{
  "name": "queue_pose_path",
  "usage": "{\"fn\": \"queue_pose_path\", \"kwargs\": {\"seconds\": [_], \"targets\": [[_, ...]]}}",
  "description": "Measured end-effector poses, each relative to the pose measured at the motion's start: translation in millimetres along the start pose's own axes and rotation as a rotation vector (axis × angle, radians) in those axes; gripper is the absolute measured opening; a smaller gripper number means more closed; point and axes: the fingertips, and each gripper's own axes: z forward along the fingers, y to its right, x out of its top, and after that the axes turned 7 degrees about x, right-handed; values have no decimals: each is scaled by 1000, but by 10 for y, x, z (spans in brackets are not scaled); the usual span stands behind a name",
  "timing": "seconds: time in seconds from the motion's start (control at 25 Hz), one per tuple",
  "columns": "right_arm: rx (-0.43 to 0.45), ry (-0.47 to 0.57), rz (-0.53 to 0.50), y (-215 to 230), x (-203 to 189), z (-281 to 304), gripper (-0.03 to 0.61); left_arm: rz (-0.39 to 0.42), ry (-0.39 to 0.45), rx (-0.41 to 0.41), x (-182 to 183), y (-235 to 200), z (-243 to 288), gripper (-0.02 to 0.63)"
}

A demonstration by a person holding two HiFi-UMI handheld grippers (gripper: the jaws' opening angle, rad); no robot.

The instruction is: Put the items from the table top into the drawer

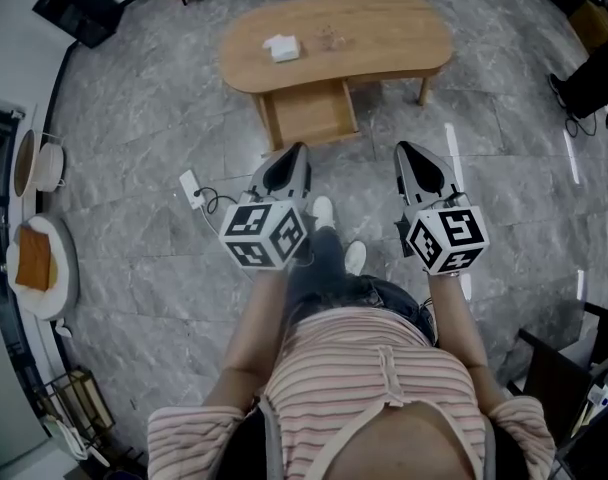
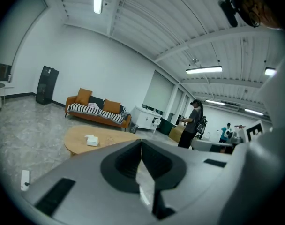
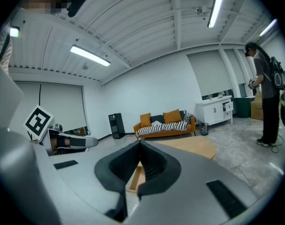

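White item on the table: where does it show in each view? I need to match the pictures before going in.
Head view: the white item lies top centre, on the left part of the wooden table.
Left gripper view: the white item is left of centre, on the tabletop.
Right gripper view: not in it; only part of the tabletop shows.
Shared landmark: the wooden table, in all three.

Head view looks steeply down, both gripper views level, sharing table (image 1: 384, 43)
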Motion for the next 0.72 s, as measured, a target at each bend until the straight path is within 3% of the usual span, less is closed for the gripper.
{"fn": "queue_pose_path", "kwargs": {"seconds": [0.36, 0.72], "targets": [[-7, -45, 12, 260, -71, 668, 0, -11, -41, -14, 85, -317, 677, 14], [-67, -63, 37, 762, 111, 1457, 0, -5, -89, -32, 375, -733, 1560, 14]]}}
